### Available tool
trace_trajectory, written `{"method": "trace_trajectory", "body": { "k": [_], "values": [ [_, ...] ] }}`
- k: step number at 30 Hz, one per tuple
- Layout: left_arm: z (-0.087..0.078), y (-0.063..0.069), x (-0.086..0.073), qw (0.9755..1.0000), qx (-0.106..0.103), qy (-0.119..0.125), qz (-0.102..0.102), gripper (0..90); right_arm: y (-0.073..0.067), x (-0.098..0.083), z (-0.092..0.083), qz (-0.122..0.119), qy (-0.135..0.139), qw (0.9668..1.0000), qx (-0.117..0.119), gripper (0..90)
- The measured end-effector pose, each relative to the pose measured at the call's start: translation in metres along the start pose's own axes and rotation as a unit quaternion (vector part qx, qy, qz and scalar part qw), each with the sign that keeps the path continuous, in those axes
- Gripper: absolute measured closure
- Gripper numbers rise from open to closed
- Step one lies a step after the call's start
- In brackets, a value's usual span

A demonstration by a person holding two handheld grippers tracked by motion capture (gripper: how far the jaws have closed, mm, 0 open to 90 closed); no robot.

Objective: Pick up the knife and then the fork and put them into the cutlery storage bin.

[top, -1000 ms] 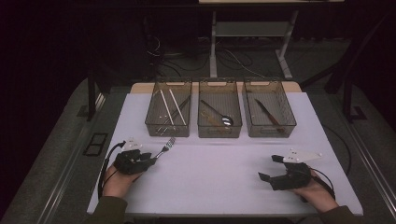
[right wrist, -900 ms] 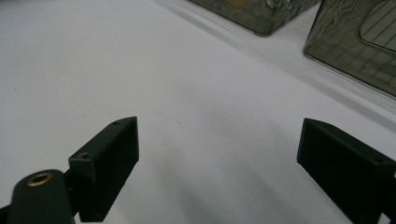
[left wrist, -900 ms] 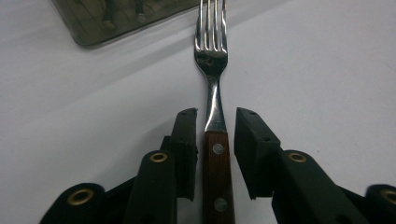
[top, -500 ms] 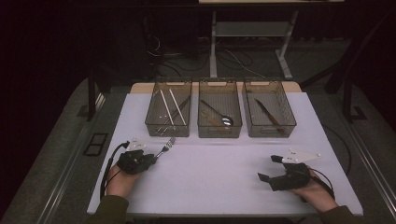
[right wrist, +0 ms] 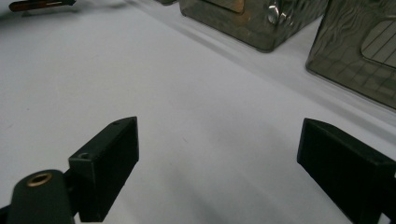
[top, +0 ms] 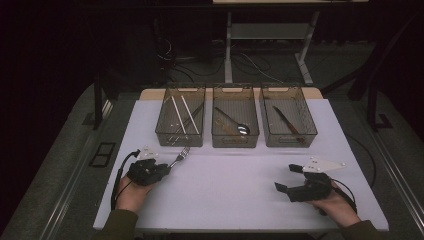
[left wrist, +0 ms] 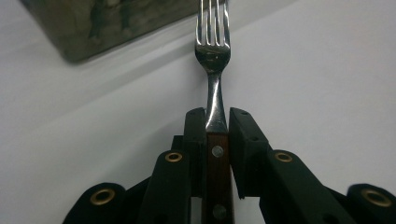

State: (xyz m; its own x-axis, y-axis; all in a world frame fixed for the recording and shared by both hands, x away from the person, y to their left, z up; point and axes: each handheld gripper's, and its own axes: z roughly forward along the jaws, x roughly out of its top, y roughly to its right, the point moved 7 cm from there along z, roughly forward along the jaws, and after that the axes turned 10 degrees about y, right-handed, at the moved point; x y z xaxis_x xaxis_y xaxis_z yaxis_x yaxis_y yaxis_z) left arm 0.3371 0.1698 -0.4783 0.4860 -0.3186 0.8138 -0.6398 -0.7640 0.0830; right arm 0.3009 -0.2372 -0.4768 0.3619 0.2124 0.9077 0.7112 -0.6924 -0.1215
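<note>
A fork with a brown wooden handle and steel tines lies at the table's left, pointing toward the left bin. My left gripper holds its handle. In the left gripper view the jaws have just been closing, and the pads now press both sides of the handle of the fork, so my left gripper is shut on it. My right gripper rests at the front right of the table. Its jaws stand wide apart over bare white table, and my right gripper has nothing between them.
Three clear bins stand in a row at the back of the white table. The left bin holds white sticks, the middle bin a spoon, and the right bin a knife.
The left gripper has shifted very slightly at the fork's handle. The fork's tines and the right gripper stay where they were.
</note>
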Motion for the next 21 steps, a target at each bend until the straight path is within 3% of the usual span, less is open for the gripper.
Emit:
{"method": "trace_trajectory", "body": {
  "k": [10,21],
  "values": [
    [0.012,0.043,0.022,0.9986,-0.044,0.015,0.023,76.9,0.000,0.008,0.002,0.018,-0.005,0.9998,0.005,12.6],
    [0.029,0.091,0.043,0.9935,-0.098,0.026,0.051,76.9,-0.005,0.026,0.009,0.023,0.014,0.9992,0.029,13.6]
  ]
}}
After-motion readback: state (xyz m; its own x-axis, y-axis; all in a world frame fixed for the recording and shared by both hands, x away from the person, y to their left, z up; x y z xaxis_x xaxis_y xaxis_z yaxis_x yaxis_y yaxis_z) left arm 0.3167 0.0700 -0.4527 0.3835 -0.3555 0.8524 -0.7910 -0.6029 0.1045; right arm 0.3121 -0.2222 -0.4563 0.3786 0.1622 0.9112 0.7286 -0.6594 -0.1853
